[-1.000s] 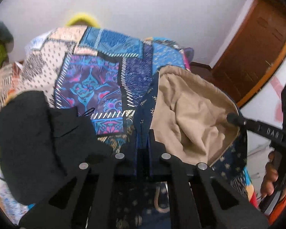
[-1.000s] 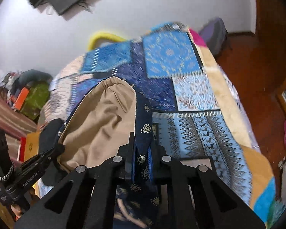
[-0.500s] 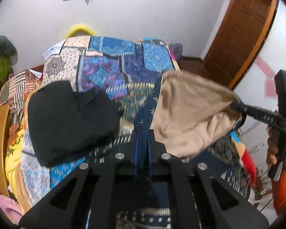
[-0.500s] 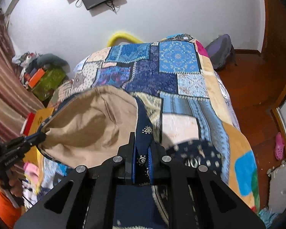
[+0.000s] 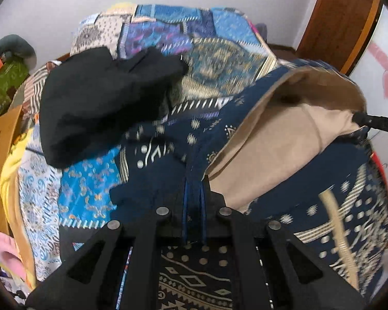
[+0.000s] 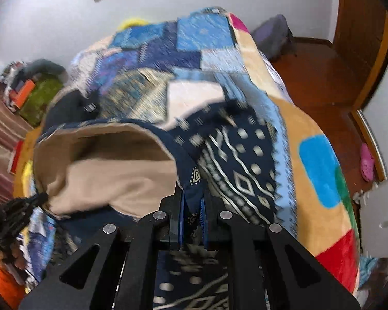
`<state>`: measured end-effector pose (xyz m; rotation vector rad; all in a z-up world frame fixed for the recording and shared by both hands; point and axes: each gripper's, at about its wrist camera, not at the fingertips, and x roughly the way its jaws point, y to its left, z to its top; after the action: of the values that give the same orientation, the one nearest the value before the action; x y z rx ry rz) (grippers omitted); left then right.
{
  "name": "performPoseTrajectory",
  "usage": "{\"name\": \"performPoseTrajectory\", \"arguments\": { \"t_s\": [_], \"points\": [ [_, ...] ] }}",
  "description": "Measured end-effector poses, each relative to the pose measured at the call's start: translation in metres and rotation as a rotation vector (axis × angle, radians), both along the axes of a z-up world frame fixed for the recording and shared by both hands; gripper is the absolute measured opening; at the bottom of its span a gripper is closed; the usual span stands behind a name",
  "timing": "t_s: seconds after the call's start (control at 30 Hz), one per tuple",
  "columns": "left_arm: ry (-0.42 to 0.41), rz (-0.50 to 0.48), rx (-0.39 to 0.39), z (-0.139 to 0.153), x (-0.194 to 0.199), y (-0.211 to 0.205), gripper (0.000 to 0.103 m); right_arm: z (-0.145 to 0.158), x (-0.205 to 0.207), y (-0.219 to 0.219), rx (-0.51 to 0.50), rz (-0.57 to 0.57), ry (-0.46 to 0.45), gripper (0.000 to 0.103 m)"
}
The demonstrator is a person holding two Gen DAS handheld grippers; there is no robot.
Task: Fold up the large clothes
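A large navy garment with a white pattern and a beige lining [image 5: 292, 139] hangs stretched between my two grippers over the bed; it also shows in the right wrist view [image 6: 116, 170]. My left gripper [image 5: 194, 193] is shut on one edge of it. My right gripper [image 6: 192, 201] is shut on the other edge. The right gripper's tip [image 5: 375, 122] shows at the right of the left wrist view. The left gripper [image 6: 20, 206] shows at the left of the right wrist view. The garment's lower part lies on the patchwork bedspread [image 6: 245, 51].
A black garment [image 5: 101, 103] lies on the bed's left side. Clutter and a green bag [image 6: 38, 95] stand by the wall on the left. A wooden door [image 5: 344, 20] and brown floor [image 6: 318, 72] are on the right. A pink slipper [image 6: 367, 165] lies on the floor.
Both grippers have come down and forward over the bed with the garment. Its navy patterned side now spreads onto the bedspread, and the frames are motion-blurred.
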<state>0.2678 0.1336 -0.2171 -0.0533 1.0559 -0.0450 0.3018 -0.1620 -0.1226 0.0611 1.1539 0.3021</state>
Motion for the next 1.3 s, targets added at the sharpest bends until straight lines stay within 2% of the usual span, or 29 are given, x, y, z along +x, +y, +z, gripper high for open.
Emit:
{"name": "performPoseTrajectory", "arguments": {
  "t_s": [0.13, 0.27, 0.37, 0.4, 0.43, 0.47, 0.5, 0.53, 0.6, 0.7, 0.9, 1.03, 1.3],
  "points": [
    [0.039, 0.012, -0.016, -0.019, 0.001, 0.007, 0.008, -0.008, -0.005, 0.001, -0.019, 0.019, -0.021, 0.009],
    [0.034, 0.004, -0.025, -0.016, -0.002, 0.006, 0.008, 0.001, -0.013, 0.009, -0.087, 0.066, -0.070, 0.013],
    [0.012, -0.040, 0.023, -0.004, -0.004, -0.005, 0.020, 0.009, -0.016, 0.016, -0.152, 0.104, -0.099, 0.019],
    [0.000, -0.053, 0.031, 0.000, -0.004, -0.008, 0.031, 0.011, -0.018, 0.016, -0.157, 0.108, -0.107, 0.021],
    [-0.016, -0.065, 0.037, 0.006, -0.005, -0.011, 0.043, 0.013, -0.018, 0.016, -0.155, 0.113, -0.113, 0.025],
    [-0.036, -0.075, 0.041, 0.011, -0.005, -0.015, 0.048, 0.016, -0.018, 0.017, -0.147, 0.119, -0.120, 0.029],
    [-0.049, -0.080, 0.043, 0.015, -0.004, -0.017, 0.052, 0.020, -0.017, 0.019, -0.137, 0.126, -0.128, 0.039],
    [-0.060, -0.088, 0.043, 0.018, -0.002, -0.020, 0.052, 0.023, -0.016, 0.021, -0.133, 0.132, -0.139, 0.052],
    [-0.066, -0.097, 0.040, 0.023, 0.005, -0.025, 0.052, 0.030, -0.017, 0.027, -0.136, 0.146, -0.172, 0.063],
    [-0.072, -0.101, 0.032, 0.025, 0.020, -0.030, 0.052, 0.033, -0.013, 0.039, -0.157, 0.182, -0.195, 0.070],
    [-0.056, -0.115, -0.018, 0.022, 0.045, -0.039, 0.052, 0.011, 0.002, 0.057, -0.200, 0.235, -0.126, 0.070],
    [-0.055, -0.132, -0.031, 0.019, 0.055, -0.047, 0.052, -0.004, 0.004, 0.061, -0.194, 0.261, -0.088, 0.070],
    [-0.034, -0.125, -0.128, 0.011, 0.074, -0.050, 0.052, -0.011, 0.014, 0.062, -0.146, 0.219, -0.103, 0.070]
  ]
}}
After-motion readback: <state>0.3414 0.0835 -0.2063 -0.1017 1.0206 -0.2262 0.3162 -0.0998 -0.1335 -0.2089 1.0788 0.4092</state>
